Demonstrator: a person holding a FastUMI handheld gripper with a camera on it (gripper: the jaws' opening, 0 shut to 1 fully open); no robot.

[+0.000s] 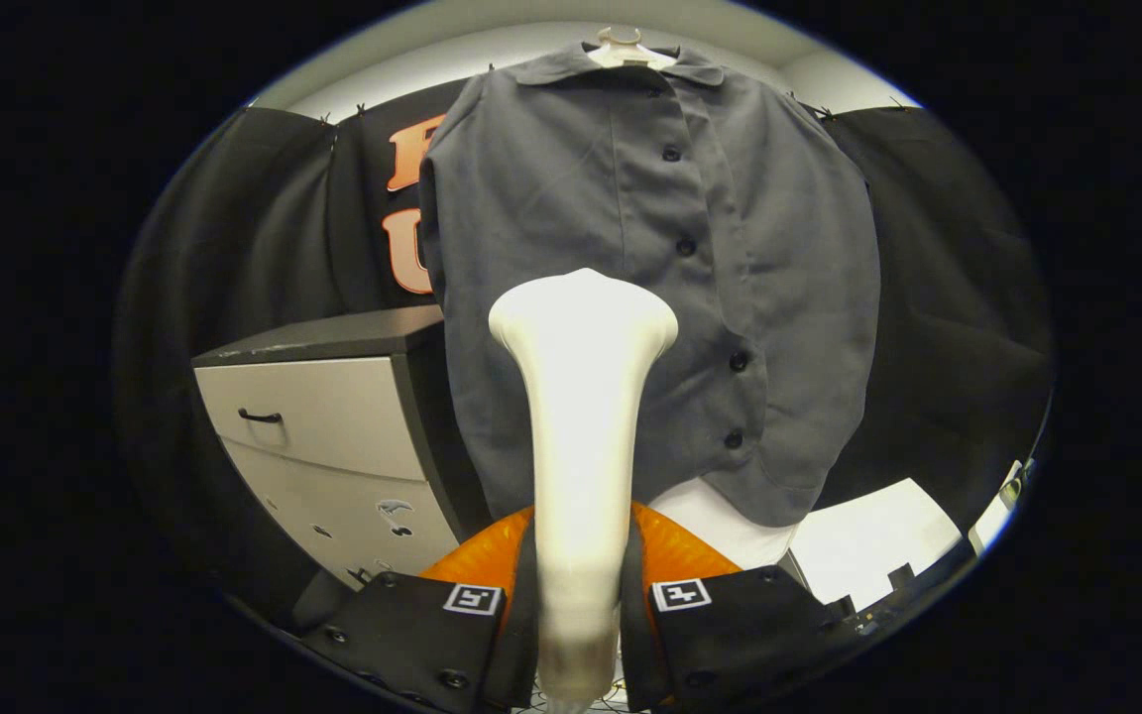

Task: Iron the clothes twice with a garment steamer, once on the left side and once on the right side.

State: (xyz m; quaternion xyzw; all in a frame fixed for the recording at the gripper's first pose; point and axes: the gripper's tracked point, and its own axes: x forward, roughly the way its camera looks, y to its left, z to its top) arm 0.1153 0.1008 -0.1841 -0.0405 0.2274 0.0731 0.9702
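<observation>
A grey button-up shirt (650, 268) hangs on a white hanger (621, 45) straight ahead, its dark buttons running down the front. My gripper (579, 595) is shut on the white garment steamer (581, 416), both fingers pressing its handle. The steamer's wide head points up and forward at the shirt's lower left half, just left of the button line. I cannot tell whether the head touches the cloth.
A grey drawer cabinet (333, 426) with a dark top stands to the left of the shirt. A white surface (868, 545) lies beyond the fingers to the right, below the shirt's hem.
</observation>
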